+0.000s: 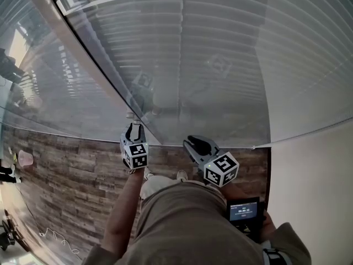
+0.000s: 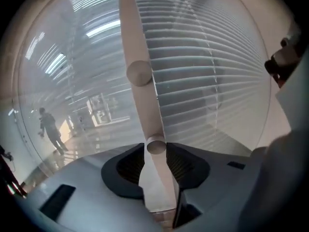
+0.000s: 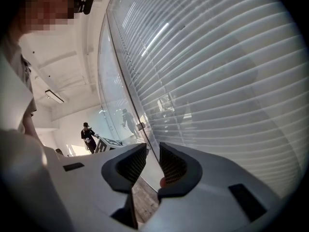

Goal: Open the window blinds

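Observation:
White slatted blinds (image 1: 220,54) hang shut over the window ahead, and they also fill the left gripper view (image 2: 207,71) and the right gripper view (image 3: 217,81). A pale round wand (image 2: 156,147) hangs at the blinds' left edge, its end (image 1: 130,115) just above my left gripper (image 1: 134,130). The left gripper (image 2: 155,154) has the wand between its jaws, with thin gaps on both sides. My right gripper (image 1: 194,143) is held lower right of it, before the slats. Its jaws (image 3: 152,161) stand apart with nothing between them.
A beige window post (image 2: 137,42) divides the blinds from a bare glass pane (image 1: 60,93) on the left. Wood-pattern floor (image 1: 71,170) runs below, and a plain wall (image 1: 314,170) stands at the right. A small screen device (image 1: 244,211) hangs at the person's waist. People (image 3: 88,137) stand beyond the glass.

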### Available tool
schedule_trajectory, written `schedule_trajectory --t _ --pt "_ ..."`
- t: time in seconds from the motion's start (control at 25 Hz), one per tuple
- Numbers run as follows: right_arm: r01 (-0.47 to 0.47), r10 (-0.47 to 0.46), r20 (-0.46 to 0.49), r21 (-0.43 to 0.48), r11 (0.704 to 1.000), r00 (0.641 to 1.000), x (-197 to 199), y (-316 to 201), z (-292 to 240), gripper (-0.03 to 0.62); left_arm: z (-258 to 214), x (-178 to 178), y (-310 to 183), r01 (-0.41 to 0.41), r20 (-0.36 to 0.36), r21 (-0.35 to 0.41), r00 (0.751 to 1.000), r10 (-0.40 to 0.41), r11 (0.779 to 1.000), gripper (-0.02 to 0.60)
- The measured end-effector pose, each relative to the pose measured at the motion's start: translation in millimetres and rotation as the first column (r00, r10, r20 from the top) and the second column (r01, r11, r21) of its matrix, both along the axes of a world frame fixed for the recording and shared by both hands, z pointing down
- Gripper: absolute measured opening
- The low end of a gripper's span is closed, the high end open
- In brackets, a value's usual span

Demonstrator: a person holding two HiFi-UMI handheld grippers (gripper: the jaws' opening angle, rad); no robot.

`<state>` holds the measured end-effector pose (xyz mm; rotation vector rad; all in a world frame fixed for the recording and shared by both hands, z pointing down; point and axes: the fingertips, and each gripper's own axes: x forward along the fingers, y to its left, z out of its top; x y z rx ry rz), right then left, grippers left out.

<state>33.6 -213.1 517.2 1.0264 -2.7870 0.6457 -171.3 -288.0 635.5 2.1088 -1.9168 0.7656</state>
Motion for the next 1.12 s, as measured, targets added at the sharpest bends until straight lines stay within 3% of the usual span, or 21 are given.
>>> schedule_trajectory --t 0.12,0.24,0.36,0.64,0.88,1.04,1.12 --pt "-0.003 0.003 0.001 0.003 1.000 1.000 -1 -2 1 0.092 5 -2 -3 0.008 -0.022 -0.010 1.000 -0.008 1.000 0.135" --pt "-0.013 0.013 -0.001 0.001 1.000 1.000 1 -3 -2 0.092 -1 -5 -5 0.011 -0.128 -0.024 0.992 -0.014 1.000 0.132" --pt "-0.022 0.022 -0.005 0.000 1.000 1.000 4 -4 -2 0.092 -2 -8 -5 0.034 -0.253 -0.054 0.966 -0.046 0.998 0.132" --pt "-0.011 0.011 0.001 0.004 1.000 1.000 1 -5 -3 0.092 0 -8 -8 0.090 -0.504 -0.120 0.853 -0.139 0.989 0.132" --pt "0.015 -0.015 -0.005 0.006 1.000 1.000 -1 -5 -2 0.092 5 -7 -11 0.102 -0.638 -0.145 0.751 -0.172 0.984 0.132" --pt "0.035 -0.035 -0.012 -0.003 0.999 0.999 -2 5 -4 0.092 0 -8 -12 0.123 -0.683 -0.166 0.701 -0.204 0.978 0.133" --pt "0.044 -0.045 -0.015 -0.009 0.999 0.999 -2 9 -5 0.092 -4 -9 -13 0.129 -0.724 -0.169 0.657 -0.212 0.977 0.132"
